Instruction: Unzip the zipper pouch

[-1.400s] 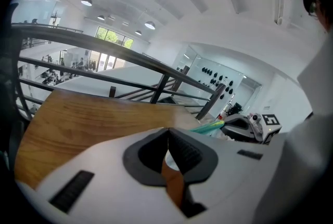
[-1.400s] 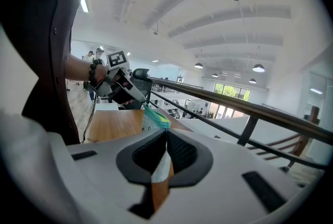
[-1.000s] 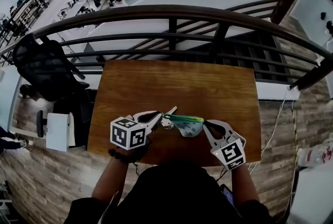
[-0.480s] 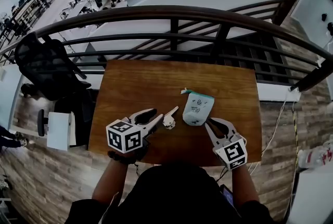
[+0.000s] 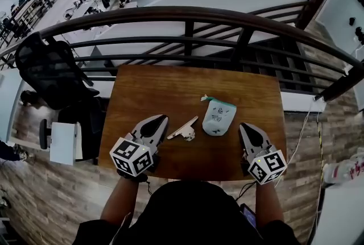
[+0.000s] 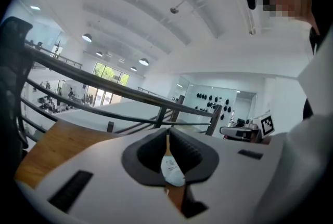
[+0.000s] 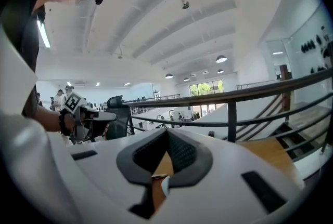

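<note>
The pouch (image 5: 218, 117) lies flat on the brown wooden tabletop (image 5: 153, 90). It is pale, with a green strip along its far end. No gripper touches it. I cannot tell if its zipper is open.

The left gripper (image 5: 162, 119) is held over the left side of the tabletop, apart from the pouch. Its fingers (image 6: 190, 151) have just been closing. Now they are clenched together at the tips, with nothing between them. In the left gripper view, a bit of the pouch (image 6: 171, 170) shows through the small gap lower down, out past the fingers.

The right gripper (image 5: 245, 126) is over the right side, near the pouch but not touching it. Its fingers (image 7: 182, 153) have just been closing too. They are clenched together and hold nothing.

The pouch is between the two grippers, closer to the right one. A small white thing (image 5: 185, 131) with a thin stick part lies on the tabletop just to the left of the pouch, between it and the left gripper.

Each gripper has a cube (image 5: 132, 157) with black and white squares at its back end. Behind the tabletop is a dark railing (image 5: 187, 13). A black chair (image 5: 48, 70) stands to the left of the tabletop.
</note>
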A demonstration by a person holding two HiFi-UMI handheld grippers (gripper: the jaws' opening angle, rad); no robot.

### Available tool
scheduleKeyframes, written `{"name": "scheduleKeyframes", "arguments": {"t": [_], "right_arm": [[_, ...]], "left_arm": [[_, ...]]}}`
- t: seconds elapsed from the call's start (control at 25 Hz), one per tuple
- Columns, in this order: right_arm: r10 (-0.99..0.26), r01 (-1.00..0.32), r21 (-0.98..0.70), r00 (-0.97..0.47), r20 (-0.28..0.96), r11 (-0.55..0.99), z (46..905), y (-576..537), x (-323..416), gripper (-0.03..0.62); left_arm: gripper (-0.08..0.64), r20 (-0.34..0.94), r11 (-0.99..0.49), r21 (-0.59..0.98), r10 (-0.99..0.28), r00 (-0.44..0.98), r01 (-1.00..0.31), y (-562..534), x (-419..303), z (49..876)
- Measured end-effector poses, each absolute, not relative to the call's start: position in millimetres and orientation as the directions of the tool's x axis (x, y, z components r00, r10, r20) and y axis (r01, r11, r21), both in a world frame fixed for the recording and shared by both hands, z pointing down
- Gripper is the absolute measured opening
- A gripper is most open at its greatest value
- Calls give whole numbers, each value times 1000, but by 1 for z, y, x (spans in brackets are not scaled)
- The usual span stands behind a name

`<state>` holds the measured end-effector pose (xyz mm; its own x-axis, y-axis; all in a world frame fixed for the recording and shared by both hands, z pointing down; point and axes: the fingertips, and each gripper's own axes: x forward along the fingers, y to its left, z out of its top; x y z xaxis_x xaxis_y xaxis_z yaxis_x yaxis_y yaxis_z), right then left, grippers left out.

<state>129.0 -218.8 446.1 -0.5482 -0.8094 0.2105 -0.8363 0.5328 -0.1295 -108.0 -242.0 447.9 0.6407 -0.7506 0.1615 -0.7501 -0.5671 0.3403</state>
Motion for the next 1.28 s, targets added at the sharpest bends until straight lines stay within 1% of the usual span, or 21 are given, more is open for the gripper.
{"name": "scheduleKeyframes", "arguments": {"t": [0.28, 0.48, 0.88, 1.28], "right_arm": [[-848, -859, -132, -510, 143, 494, 430, -204, 102, -5], [-871, -874, -155, -478, 111, 460, 433, -189, 88, -6], [-874, -876, -151, -475, 100, 458, 422, -179, 90, -8], [-854, -856, -120, -513, 91, 502, 412, -176, 110, -8]], "left_arm": [[17, 79, -551, 289, -802, 593, -783, -238, -162, 435], [15, 65, -567, 239, -801, 596, -788, -227, -183, 439], [14, 39, -567, 250, -804, 593, -785, -212, -186, 428], [14, 6, -544, 282, -823, 568, -790, -209, -164, 416]]}}
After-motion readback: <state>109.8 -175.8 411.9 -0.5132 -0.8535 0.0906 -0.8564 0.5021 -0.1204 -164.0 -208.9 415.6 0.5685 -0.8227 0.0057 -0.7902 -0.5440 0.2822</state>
